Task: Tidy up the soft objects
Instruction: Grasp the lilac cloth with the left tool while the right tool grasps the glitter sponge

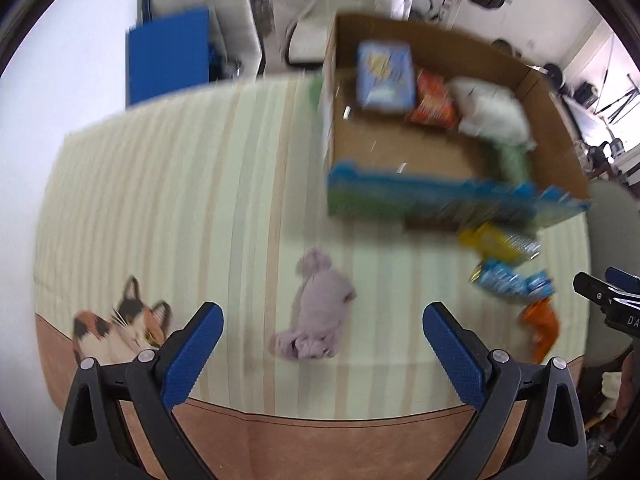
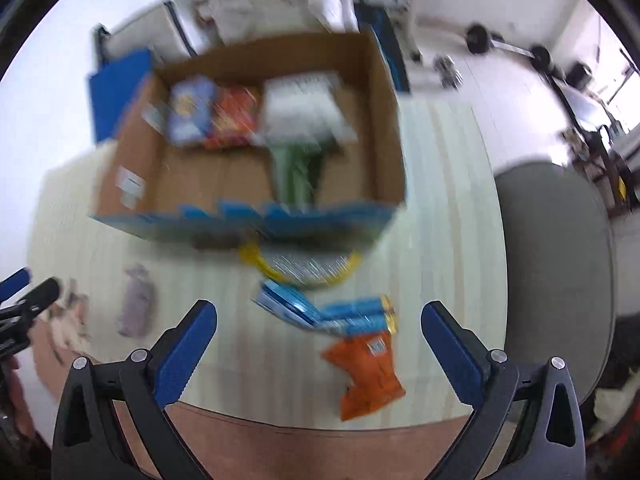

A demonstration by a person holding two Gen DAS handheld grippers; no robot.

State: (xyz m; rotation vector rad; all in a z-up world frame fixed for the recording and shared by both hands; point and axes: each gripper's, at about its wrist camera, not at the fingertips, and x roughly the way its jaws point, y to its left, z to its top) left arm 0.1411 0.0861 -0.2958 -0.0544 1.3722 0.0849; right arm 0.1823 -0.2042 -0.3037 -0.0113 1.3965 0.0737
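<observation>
Both frames are blurred. The left gripper hangs over the counter's near edge with its blue fingers spread wide and nothing between them; just beyond the gap lies a crumpled lilac cloth on the striped cover, well apart from the other items. A cat picture sits at the near left corner of the cover. The right gripper also holds its fingers wide and empty, above an orange packet near the front edge, which touches a blue packet just behind it. A yellow bag lies farther back, against the front wall of a cardboard box that stands toward the counter's far side. Inside the box, along its back wall, are a light blue bag, an orange-red bag, and a white pack with something green in front of it.
</observation>
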